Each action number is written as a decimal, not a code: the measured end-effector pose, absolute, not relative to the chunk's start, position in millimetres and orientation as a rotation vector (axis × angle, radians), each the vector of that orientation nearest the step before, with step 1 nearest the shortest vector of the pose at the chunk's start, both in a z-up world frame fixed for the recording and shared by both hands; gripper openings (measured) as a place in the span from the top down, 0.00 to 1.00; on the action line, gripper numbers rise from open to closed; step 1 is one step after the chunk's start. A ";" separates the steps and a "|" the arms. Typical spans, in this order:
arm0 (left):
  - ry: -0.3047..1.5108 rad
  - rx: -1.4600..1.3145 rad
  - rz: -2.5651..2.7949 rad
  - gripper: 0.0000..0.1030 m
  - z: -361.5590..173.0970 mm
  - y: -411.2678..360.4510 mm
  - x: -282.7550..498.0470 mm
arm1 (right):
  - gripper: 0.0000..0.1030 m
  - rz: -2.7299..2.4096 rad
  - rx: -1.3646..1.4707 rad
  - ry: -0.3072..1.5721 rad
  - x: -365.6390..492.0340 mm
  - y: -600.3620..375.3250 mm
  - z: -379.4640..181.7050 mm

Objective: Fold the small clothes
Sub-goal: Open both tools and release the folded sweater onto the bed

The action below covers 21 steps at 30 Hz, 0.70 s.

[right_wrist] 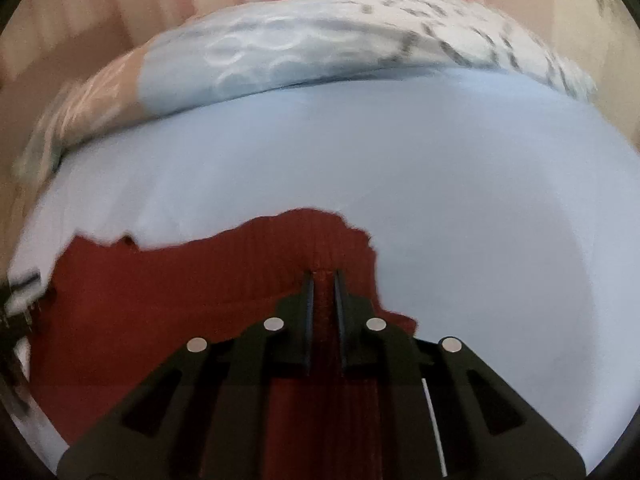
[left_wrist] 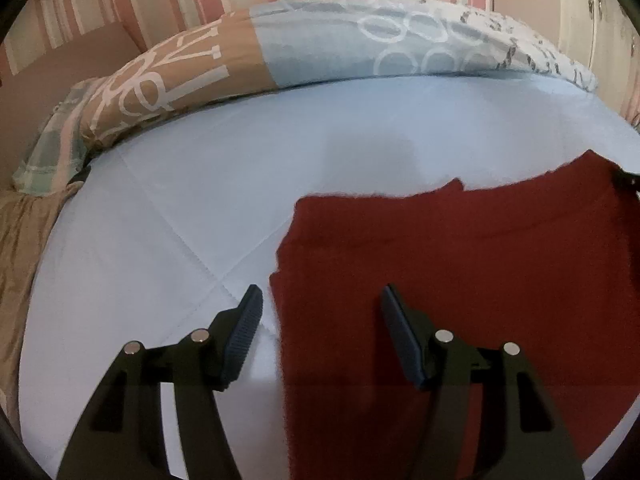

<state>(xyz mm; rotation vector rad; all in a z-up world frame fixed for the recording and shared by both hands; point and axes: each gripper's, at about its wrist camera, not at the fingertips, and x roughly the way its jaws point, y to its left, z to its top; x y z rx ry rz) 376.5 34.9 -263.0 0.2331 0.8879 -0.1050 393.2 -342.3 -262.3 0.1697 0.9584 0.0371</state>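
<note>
Pinching a ridge of the red garment (right_wrist: 192, 280), the right tongs (right_wrist: 324, 276) grip it; the left tongs (left_wrist: 320, 304) stand wide, empty.

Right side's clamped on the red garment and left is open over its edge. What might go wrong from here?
1. The right gripper pinches only a narrow ridge of the red garment; a pull may slip it free or drag the whole piece across the blue sheet.
2. The left gripper is open astride the garment's left edge, holding nothing, so a one-sided lift would likely skew the fold.
3. The far edge looks uneven, so layers may misalign.
</note>
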 end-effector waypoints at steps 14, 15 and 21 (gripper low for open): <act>0.867 0.216 -0.107 0.39 -240.6 39.6 315.3 | 0.32 0.143 0.139 0.887 273.2 -325.4 -229.6; 0.883 0.209 -0.113 0.39 -245.2 38.1 305.6 | 0.32 0.152 0.133 0.885 268.6 -321.9 -231.0; 0.958 0.123 -0.067 0.33 -269.0 45.6 287.9 | 0.33 0.181 0.084 0.949 243.7 -282.8 -258.7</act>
